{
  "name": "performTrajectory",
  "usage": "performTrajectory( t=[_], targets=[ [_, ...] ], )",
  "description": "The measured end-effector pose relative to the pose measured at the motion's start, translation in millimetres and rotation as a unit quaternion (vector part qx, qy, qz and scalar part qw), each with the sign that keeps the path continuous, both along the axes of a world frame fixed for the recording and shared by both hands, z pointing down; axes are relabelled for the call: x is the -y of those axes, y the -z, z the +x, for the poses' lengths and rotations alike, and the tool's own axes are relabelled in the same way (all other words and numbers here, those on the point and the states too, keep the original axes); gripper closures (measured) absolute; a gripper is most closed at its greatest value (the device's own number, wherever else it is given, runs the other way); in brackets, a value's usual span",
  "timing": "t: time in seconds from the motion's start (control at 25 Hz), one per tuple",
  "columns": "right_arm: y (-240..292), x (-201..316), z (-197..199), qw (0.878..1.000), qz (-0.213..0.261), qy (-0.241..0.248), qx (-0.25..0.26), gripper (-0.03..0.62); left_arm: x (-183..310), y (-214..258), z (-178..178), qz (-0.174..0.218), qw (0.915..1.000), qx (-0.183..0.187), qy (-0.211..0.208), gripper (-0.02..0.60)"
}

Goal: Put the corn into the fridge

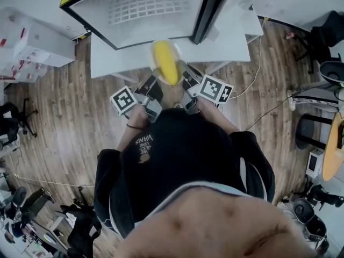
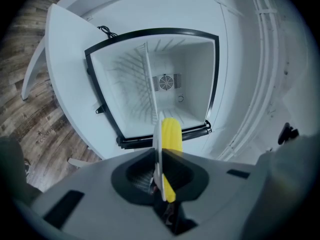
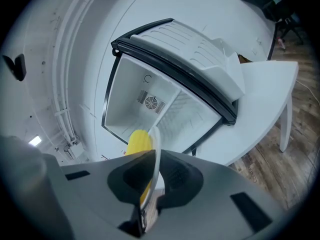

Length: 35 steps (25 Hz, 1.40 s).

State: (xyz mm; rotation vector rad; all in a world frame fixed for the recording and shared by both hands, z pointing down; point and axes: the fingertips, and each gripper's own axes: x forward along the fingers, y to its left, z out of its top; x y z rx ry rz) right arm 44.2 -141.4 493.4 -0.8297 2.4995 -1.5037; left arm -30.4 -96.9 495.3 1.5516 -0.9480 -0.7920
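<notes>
A yellow corn cob (image 1: 166, 62) lies on a white plate (image 1: 178, 49) held up in front of the open mini fridge (image 1: 142, 7). My left gripper (image 1: 155, 80) is shut on the plate's left rim and my right gripper (image 1: 186, 83) on its right rim. The left gripper view shows the plate (image 2: 157, 143) edge-on between the jaws, with the corn (image 2: 172, 134) to its right and the fridge's empty white inside (image 2: 165, 81) straight ahead. From the right gripper view the plate (image 3: 155, 151) is also edge-on, the corn (image 3: 138, 141) to its left.
The fridge stands on a white table (image 1: 107, 58), its black-edged door (image 1: 210, 9) swung open to the right. White boxes (image 1: 32, 42) sit at the left. Chairs (image 1: 328, 42) and a cable (image 1: 258, 58) are at the right on the wooden floor.
</notes>
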Motion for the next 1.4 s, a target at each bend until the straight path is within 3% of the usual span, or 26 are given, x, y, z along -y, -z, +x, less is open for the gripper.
performTrajectory(
  t=[0.36,0.84,1.24,1.4],
  targets=[
    [2,26,-20,1.0,0.0,0.011,-0.002,0.567,24,0,-19,-0.002,0.9999,-0.005,0.012,0.548],
    [7,67,-58,1.0,-0.002,-0.001,0.0,0.566,66,3,-59,-0.01,0.9999,-0.004,-0.002,0.547],
    [16,99,-71,1.0,0.008,-0.012,0.008,0.568,100,14,-72,0.005,0.9999,0.0,-0.014,0.546],
    [20,109,-91,1.0,0.009,-0.015,0.007,0.566,111,18,-93,0.007,0.9998,-0.004,-0.016,0.548]
  ],
)
